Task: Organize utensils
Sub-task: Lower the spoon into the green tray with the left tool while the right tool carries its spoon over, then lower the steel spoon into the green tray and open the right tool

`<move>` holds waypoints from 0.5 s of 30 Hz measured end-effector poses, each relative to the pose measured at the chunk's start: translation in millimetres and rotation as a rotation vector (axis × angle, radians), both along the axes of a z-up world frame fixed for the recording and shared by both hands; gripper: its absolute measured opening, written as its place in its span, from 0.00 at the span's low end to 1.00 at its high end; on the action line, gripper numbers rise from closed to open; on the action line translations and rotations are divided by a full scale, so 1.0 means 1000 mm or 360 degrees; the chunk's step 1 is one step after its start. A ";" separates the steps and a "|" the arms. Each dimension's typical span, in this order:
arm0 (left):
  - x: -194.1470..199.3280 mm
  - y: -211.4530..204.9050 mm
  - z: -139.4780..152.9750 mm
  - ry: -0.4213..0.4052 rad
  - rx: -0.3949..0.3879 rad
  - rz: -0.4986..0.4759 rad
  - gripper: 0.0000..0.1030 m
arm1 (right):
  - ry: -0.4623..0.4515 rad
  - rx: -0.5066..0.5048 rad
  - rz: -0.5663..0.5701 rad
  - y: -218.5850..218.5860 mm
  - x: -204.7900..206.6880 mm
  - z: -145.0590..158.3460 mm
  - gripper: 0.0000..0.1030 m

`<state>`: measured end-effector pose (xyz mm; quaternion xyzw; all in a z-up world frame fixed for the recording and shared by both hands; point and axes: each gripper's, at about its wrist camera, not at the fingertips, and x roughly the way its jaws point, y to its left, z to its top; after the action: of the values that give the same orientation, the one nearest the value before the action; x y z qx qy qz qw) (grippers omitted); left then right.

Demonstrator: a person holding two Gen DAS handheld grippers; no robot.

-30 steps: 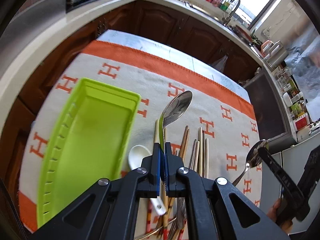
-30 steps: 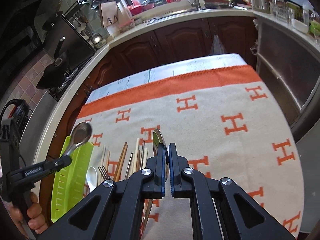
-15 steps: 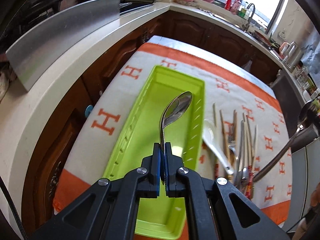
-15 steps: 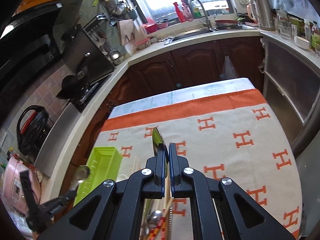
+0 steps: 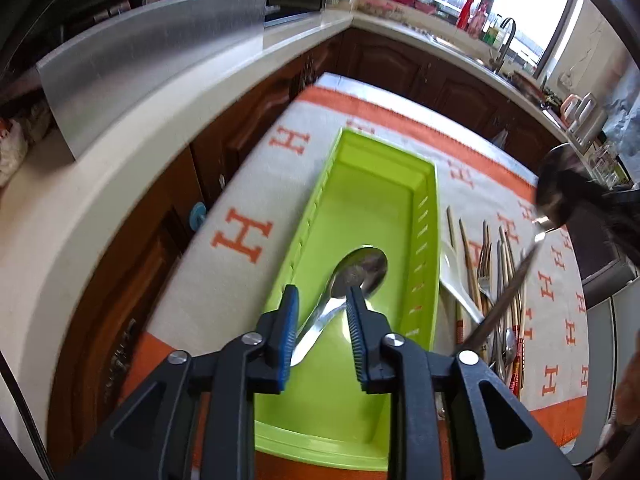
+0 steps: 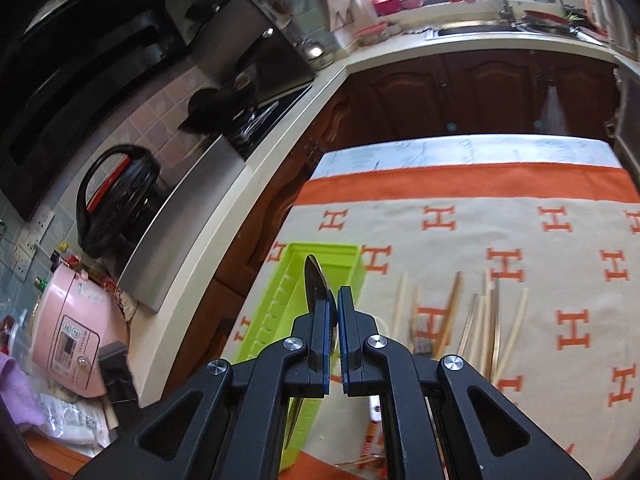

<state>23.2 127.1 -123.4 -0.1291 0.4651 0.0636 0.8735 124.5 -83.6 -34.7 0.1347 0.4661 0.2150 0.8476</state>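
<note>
A lime green tray [image 5: 427, 200] lies on the H-patterned cloth. A metal spoon [image 5: 362, 270] rests inside it, bowl away from me. My left gripper [image 5: 322, 295] hangs just over the tray with its jaws opening. The spoon's handle runs between the blue pads [image 5: 291, 312], which do not press on it. My right gripper [image 6: 334, 300] is shut on a second metal spoon [image 6: 315, 280], whose bowl sticks up past the fingertips above the tray [image 6: 288, 304]. That spoon [image 5: 510, 292] also shows blurred at the right of the left wrist view.
Loose chopsticks, forks and a white spoon [image 5: 490, 276] lie in a pile right of the tray [image 6: 480, 320]. A white counter edge [image 5: 120, 168] runs along the left. On it stand a steel panel [image 5: 140, 60], a black kettle [image 6: 116, 204] and a pink cooker [image 6: 76, 328].
My left gripper opened and let its spoon drop into the green tray. My right gripper swung left and up toward the tray, still gripping its spoon.
</note>
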 end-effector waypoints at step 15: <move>0.007 0.025 0.010 -0.0008 0.0183 0.0108 0.49 | 0.0216 -0.0307 0.0245 0.095 0.033 -0.088 0.07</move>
<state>30.0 152.2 -113.2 -0.0946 0.4538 0.1196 0.8779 157.4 11.6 -122.2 0.0305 0.5499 0.2241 0.8041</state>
